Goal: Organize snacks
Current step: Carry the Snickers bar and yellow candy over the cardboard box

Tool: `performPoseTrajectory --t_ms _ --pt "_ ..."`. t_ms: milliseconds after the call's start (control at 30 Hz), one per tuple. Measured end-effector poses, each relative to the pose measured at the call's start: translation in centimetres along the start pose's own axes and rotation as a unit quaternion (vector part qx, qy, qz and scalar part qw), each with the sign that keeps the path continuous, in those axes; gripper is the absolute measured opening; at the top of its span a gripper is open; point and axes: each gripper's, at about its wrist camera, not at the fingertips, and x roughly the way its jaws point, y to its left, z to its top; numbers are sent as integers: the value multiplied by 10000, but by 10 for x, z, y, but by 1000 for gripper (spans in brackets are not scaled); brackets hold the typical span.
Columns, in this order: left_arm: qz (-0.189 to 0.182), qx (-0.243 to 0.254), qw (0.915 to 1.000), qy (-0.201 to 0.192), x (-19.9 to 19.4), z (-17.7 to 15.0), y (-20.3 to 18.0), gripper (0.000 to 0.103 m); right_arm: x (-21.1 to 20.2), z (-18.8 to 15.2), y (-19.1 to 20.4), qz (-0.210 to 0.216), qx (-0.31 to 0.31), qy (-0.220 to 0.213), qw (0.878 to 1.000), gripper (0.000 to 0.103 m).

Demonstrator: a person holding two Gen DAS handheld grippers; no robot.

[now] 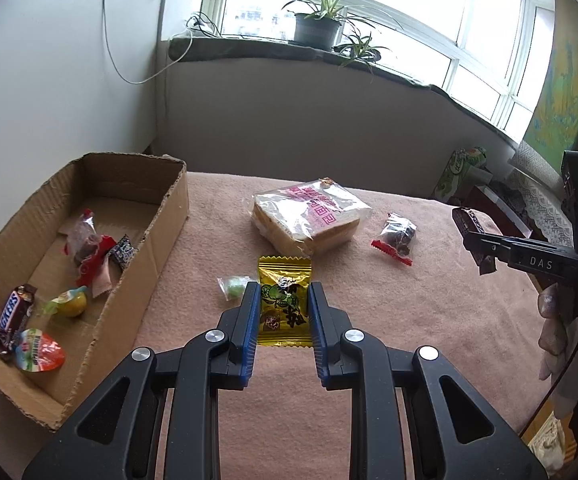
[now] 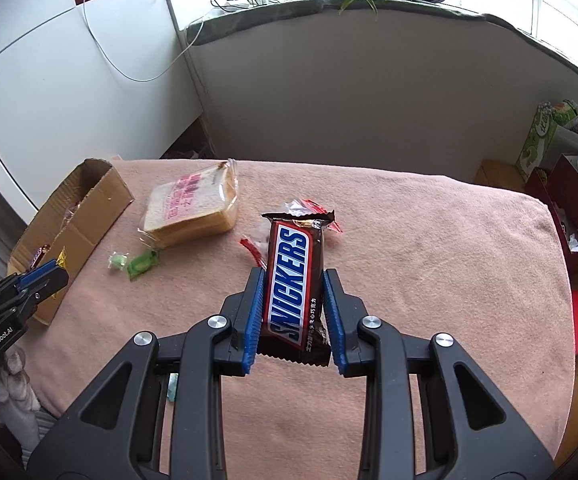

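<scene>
My left gripper is shut on a yellow snack packet, held above the pink cloth. My right gripper is shut on a brown Snickers bar, also lifted off the cloth. In the left wrist view the right gripper shows at the right edge with the bar's end in its jaws. The cardboard box stands at the left and holds several snacks, among them another Snickers bar. A bagged bread loaf, a small dark packet and a green candy lie on the cloth.
The table is covered by a pink cloth. A windowsill with potted plants runs along the back wall. A green carton and a dark red box sit off the table at the right. A gloved hand holds the right gripper.
</scene>
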Motion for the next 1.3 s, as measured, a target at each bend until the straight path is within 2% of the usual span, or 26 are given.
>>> performPoseTrajectory --t_ms 333,767,1300 --pt "131 -212 9993 -262 -26 3 30 22 -4 20 59 377 -413 -182 9983 30" --pt "432 -572 9965 -437 -53 -2 80 22 16 37 145 884 -1000 -182 9909 30" --pt "749 -863 9927 -388 -53 -5 127 22 58 60 242 1341 -1546 7 9788 30"
